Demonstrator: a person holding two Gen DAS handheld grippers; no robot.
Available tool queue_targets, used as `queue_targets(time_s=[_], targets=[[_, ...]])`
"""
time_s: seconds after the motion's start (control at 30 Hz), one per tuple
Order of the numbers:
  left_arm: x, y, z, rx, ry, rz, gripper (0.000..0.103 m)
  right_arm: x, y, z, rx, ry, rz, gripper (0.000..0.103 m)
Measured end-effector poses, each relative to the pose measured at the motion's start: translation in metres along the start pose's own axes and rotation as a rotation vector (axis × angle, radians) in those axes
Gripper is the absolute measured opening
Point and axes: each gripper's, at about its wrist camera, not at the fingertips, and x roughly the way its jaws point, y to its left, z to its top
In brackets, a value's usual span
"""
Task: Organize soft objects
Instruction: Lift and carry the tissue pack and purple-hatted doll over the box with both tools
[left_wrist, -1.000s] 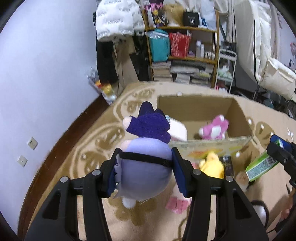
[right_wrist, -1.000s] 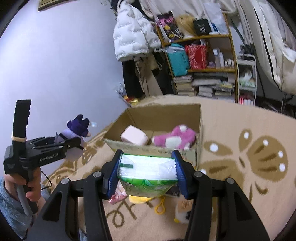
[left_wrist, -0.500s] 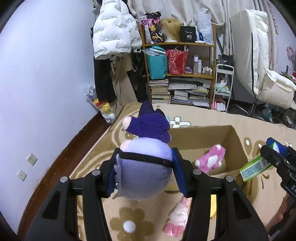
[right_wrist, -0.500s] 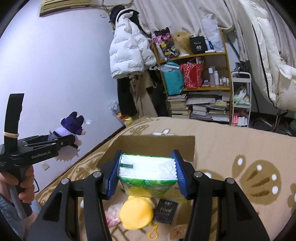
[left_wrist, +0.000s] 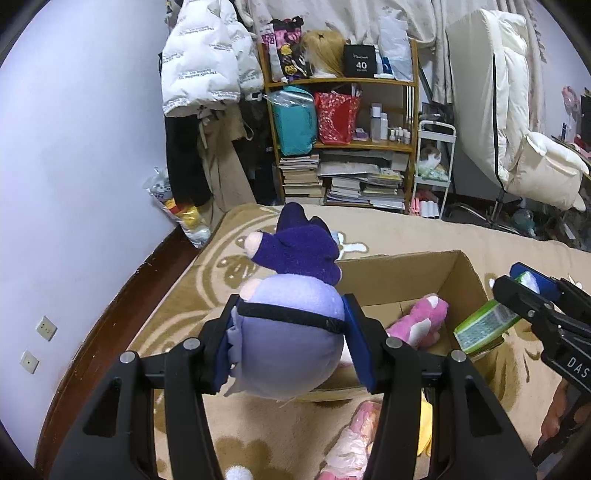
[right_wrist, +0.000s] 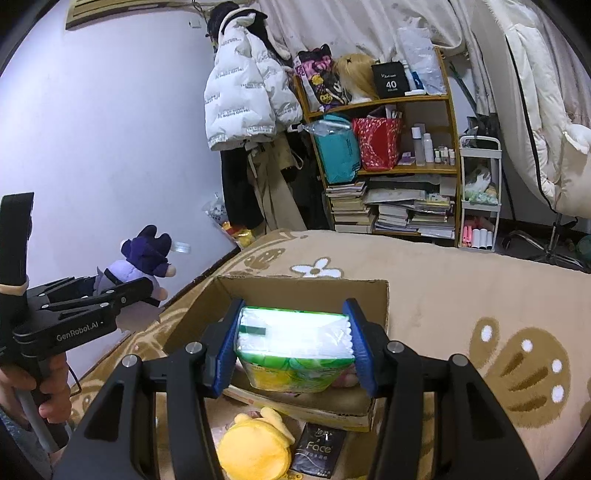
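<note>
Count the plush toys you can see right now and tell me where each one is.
3: purple plush held in the left gripper; pink plush inside the cardboard box; yellow plush on the carpet before it. Others may be hidden.

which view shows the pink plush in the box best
The left wrist view: the pink plush lies in plain sight inside the cardboard box. In the right wrist view the tissue pack held in the right tongs hides nearly all of it.

My left gripper (right_wrist: 122, 295): "GenRobot.AI". Black box (right_wrist: 390, 80) on shelf: "40". Black packet (right_wrist: 320, 449) on carpet: "Face".
</note>
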Motion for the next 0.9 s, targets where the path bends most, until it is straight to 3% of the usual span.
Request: queue_targets(time_s=[0.43, 0.9], targets=[[0.036, -0.018, -0.005, 0.025, 0.048, -0.031, 0.053, 0.036, -0.001, -0.009, -0.034, 0.071, -0.016, 0.056], [0.058, -0.029, -0.017, 0.049, 0.074, -0.016, 0.056, 0.051, -0.004, -0.015, -0.039, 0.131, -0.037, 0.056]])
